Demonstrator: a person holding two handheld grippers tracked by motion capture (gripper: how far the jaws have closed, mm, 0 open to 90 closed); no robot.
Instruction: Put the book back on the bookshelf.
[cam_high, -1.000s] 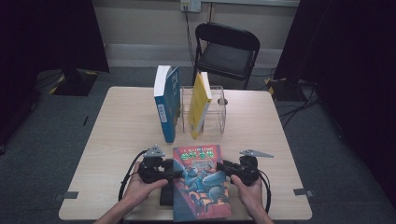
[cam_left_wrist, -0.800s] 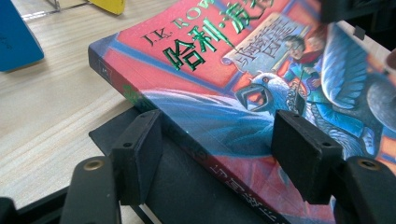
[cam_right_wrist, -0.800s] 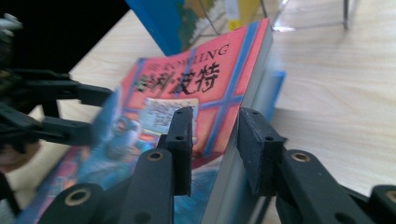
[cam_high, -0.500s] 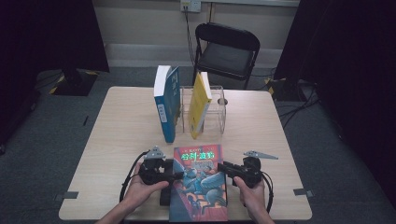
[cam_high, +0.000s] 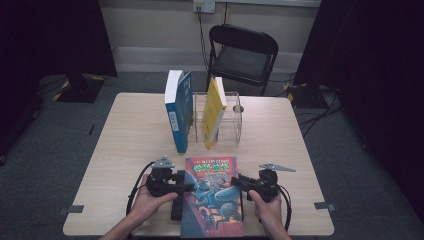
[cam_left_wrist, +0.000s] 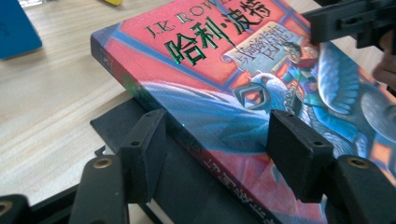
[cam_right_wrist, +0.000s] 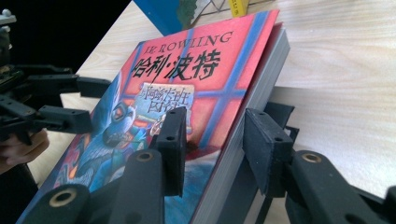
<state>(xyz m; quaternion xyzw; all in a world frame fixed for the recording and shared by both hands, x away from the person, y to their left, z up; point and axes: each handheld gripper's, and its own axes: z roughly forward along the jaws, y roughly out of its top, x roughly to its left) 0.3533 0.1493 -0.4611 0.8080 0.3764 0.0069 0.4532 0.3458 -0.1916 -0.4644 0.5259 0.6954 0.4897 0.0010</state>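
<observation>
A red paperback (cam_high: 212, 195) with a blue winged creature on its cover lies near the table's front edge, resting on a black flat thing (cam_high: 176, 210). My left gripper (cam_high: 187, 187) comes in from the left. Its jaws, which have just been closing, straddle the spine edge of the red paperback (cam_left_wrist: 210, 70), with one pad (cam_left_wrist: 299, 158) on the cover and the other against the underside. My right gripper (cam_high: 235, 181) reaches the opposite edge. Its jaws have just been opening and stand either side of the page edge of the red paperback (cam_right_wrist: 187, 70), not pressing.
Behind, a blue book (cam_high: 178, 112) stands upright beside a clear rack (cam_high: 236, 120) holding a leaning yellow book (cam_high: 214, 112). A black chair (cam_high: 245, 55) stands beyond the table (cam_high: 125, 150). The front edge runs just under my hands.
Both hands stay at the book's sides. The right gripper has shifted a little outward and toward me. The book has barely moved.
</observation>
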